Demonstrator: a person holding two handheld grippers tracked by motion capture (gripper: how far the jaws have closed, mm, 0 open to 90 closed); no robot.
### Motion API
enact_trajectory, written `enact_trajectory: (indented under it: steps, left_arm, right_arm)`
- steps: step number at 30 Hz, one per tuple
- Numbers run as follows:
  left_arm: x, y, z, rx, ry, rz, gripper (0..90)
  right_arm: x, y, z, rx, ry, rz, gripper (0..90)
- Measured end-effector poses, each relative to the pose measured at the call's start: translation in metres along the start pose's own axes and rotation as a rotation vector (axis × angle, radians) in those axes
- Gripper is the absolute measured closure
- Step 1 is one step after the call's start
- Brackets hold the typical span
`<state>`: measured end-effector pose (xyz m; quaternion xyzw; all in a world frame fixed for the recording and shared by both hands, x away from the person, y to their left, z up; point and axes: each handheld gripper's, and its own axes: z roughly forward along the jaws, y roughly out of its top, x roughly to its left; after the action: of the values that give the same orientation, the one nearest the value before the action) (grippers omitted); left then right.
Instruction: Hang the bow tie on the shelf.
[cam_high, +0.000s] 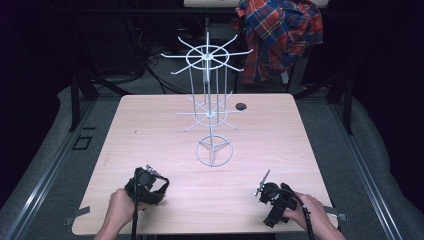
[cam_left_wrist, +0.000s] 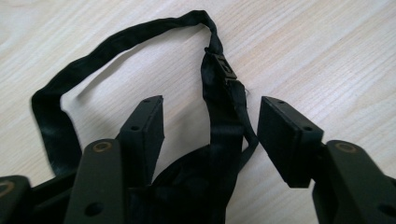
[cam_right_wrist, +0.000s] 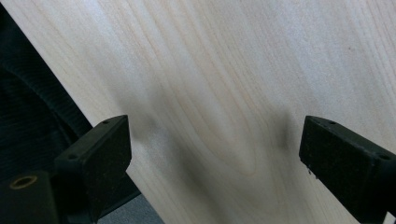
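Fingers (cam_left_wrist: 149, 126) of the left gripper (cam_left_wrist: 210, 126) stand half apart, one on each side of a black strap (cam_left_wrist: 219, 116) that runs up between them; neither pad presses on it, with pale wood showing in the gap at either side. Beyond the fingertips the strap carries a small black buckle (cam_left_wrist: 225, 67), then bends over at the top and loops back down past the outer side of the left finger. Below the fingertips, close to the gripper body, lies a bundle of the same dark cloth. From above, the left gripper (cam_high: 156, 176) sits low over the bench (cam_high: 150, 125) near its front edge, with the strap (cam_high: 163, 186) curling round its tip, and the left hand (cam_high: 120, 207) holds it from behind.

Ahead of both grippers, and well apart from them, a white wire rack (cam_high: 210, 100) stands upright on a round base at the middle of the bench. A plaid shirt (cam_high: 280, 35) hangs behind the bench.

Farther right, the right gripper (cam_high: 261, 184) rests near the front edge in the right hand (cam_high: 310, 210). Its fingers (cam_right_wrist: 100, 149) stand wide, bare wood between them and the bench edge just beside the left one.
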<state>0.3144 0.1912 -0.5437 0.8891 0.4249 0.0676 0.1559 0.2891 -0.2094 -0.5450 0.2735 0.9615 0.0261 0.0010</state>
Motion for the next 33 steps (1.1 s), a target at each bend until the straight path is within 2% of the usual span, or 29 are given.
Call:
enact_trajectory:
  steps: [2, 5, 6, 9, 14, 17, 25, 33]
  left_arm:
    - [-0.001, 0.001, 0.002, 0.015, 0.001, 0.009, 44.8]
    - [-0.004, 0.002, 0.004, 0.029, 0.003, 0.031, 55.5]
    - [-0.004, 0.002, 0.003, 0.026, 0.006, 0.041, 55.5]
    - [-0.005, 0.004, 0.003, 0.026, 0.001, 0.058, 65.5]
    - [-0.003, 0.002, 0.003, 0.032, 0.007, 0.053, 71.8]
    - [-0.003, 0.001, 0.000, 0.038, 0.026, 0.065, 74.5]
    - [-0.002, 0.000, 0.000, 0.031, 0.025, 0.065, 78.2]
    - [-0.001, -0.001, -0.011, -0.027, 0.050, 0.070, 79.2]
  right_arm:
    - [0.000, 0.000, 0.000, 0.000, -0.001, 0.000, 8.8]
    - [0.003, 0.000, -0.001, -0.014, -0.006, 0.001, 8.8]
    - [0.003, 0.000, -0.001, -0.014, -0.006, 0.001, 8.8]
    - [0.002, 0.000, 0.000, -0.010, 0.000, 0.004, 8.9]
    - [0.001, -0.001, 0.000, -0.013, 0.002, 0.009, 9.0]
    - [0.003, -0.001, -0.001, -0.013, -0.007, -0.001, 8.9]
    - [0.001, 0.001, 0.000, -0.008, -0.005, -0.001, 9.0]
    - [0.004, 0.002, -0.001, -0.009, -0.006, -0.006, 9.1]
